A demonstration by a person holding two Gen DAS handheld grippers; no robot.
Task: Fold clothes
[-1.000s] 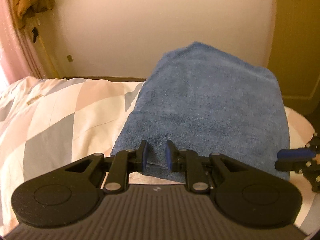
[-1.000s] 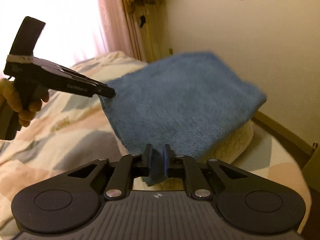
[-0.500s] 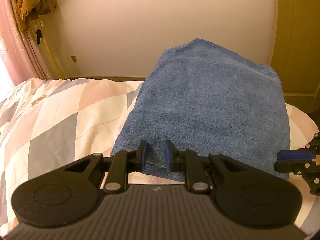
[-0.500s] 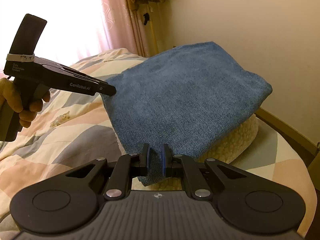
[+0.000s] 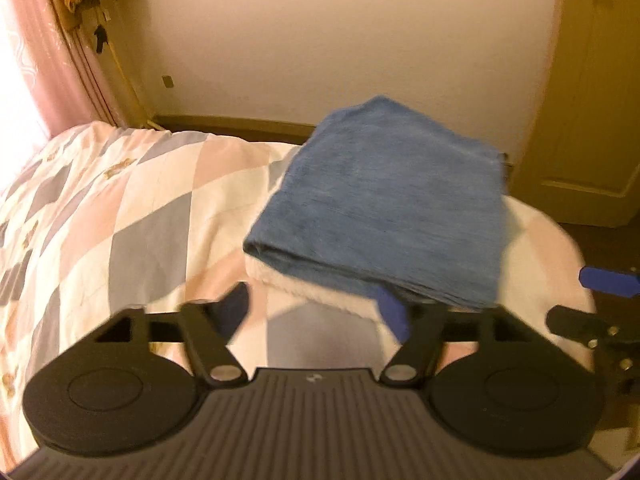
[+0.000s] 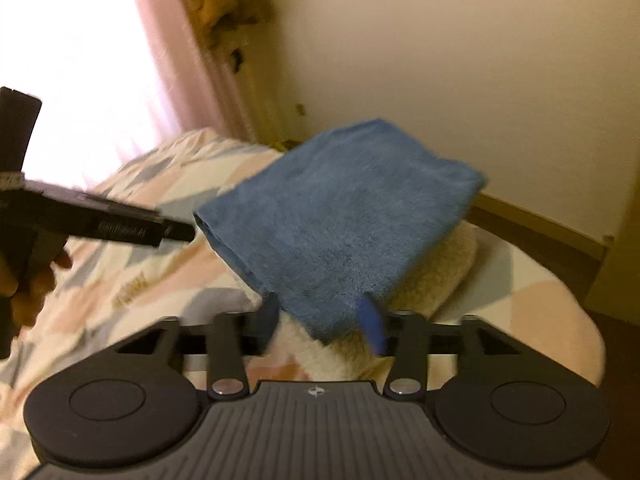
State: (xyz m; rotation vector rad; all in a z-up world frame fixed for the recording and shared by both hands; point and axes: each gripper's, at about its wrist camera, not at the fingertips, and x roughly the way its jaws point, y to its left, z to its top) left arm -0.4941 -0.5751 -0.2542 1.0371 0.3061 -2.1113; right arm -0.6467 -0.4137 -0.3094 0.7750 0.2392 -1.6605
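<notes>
While folded blue garment rests on cream fleece atop bed, left tool and right tool both gape wide, gripping nothing.

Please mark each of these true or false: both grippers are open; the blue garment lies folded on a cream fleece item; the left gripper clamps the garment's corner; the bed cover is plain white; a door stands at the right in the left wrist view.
1. Both grippers are open. True: the left gripper and right gripper both show spread fingers.
2. The blue garment lies folded on a cream fleece item. True.
3. The left gripper clamps the garment's corner. False: its fingers are apart and hold nothing.
4. The bed cover is plain white. False: it has pink, grey and cream diamonds.
5. A door stands at the right. True.
</notes>
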